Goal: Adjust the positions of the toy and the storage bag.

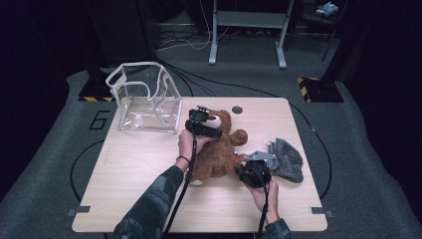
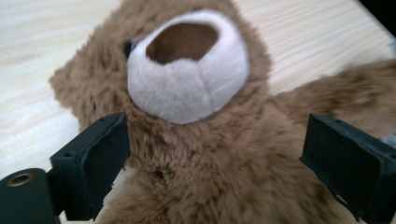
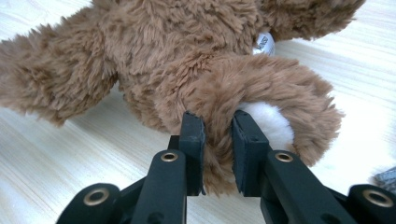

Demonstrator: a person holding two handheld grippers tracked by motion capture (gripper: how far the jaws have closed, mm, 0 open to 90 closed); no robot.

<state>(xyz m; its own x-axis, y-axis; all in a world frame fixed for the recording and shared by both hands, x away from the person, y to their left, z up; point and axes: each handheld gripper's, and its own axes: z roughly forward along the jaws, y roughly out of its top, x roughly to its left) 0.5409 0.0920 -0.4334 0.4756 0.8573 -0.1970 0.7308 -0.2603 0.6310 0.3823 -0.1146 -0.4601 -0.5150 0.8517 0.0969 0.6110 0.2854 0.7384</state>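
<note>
Pinching the bear's (image 1: 219, 149) foot, the right gripper (image 3: 218, 140) holds only fur; the left gripper (image 2: 215, 154) gapes around its chest, so lifting could slip.

**A recording lab, not a home**

This looks like a lab or studio set up for recording. A light wooden table (image 1: 149, 189) stands alone on grey carpet (image 1: 368, 199), ringed by a black cable (image 1: 318, 144) laid in a loop on the floor. A large number six (image 1: 99, 120) is marked on the carpet beside it. Yellow-and-black hazard tape (image 1: 304, 79) marks the feet of stands at both sides. Behind, loose cables (image 1: 179, 40) trail under the grey metal legs of a frame (image 1: 247, 30), and the surroundings are dark, as if curtained off
</note>
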